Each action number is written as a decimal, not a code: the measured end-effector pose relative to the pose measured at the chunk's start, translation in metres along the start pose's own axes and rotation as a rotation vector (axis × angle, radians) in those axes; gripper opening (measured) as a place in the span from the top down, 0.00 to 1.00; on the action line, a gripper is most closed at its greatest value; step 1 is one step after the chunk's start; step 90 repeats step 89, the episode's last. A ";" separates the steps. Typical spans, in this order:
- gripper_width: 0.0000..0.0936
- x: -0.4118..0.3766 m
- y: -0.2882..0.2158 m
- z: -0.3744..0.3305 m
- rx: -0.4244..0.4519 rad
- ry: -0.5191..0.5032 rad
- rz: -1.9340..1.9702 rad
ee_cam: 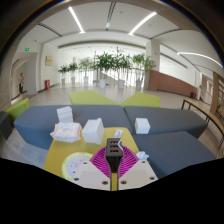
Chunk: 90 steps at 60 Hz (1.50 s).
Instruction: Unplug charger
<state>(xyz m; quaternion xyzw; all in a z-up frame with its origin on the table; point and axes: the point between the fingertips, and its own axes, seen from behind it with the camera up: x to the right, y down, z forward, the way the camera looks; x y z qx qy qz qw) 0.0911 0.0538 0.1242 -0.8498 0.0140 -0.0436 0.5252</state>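
My gripper [113,160] is low over a yellow table [60,152]. Its two magenta pads [100,160] close in on a small black charger block [113,149] with a row of slots on its top face. The block sits between the fingertips and both pads press on its sides. A white cable [121,135] runs away from just beyond the block across the table. What the block is plugged into is hidden under the fingers.
White boxes [93,128] and a white bundle [66,129] lie on the yellow table beyond the fingers to the left; another white box [142,125] sits to the right. Grey sofa cushions [170,122] surround the table. Potted plants [110,65] stand far back in the hall.
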 end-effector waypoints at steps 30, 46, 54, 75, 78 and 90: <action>0.28 0.023 0.132 0.055 -0.337 -0.018 0.072; 0.11 0.023 0.113 0.024 -0.292 -0.039 0.087; 0.11 0.021 0.088 -0.028 -0.250 -0.051 0.048; 0.10 0.006 0.070 -0.158 -0.138 -0.067 0.005; 0.09 0.004 0.069 -0.167 -0.125 -0.067 -0.018; 0.09 0.007 0.072 -0.183 -0.104 -0.056 -0.095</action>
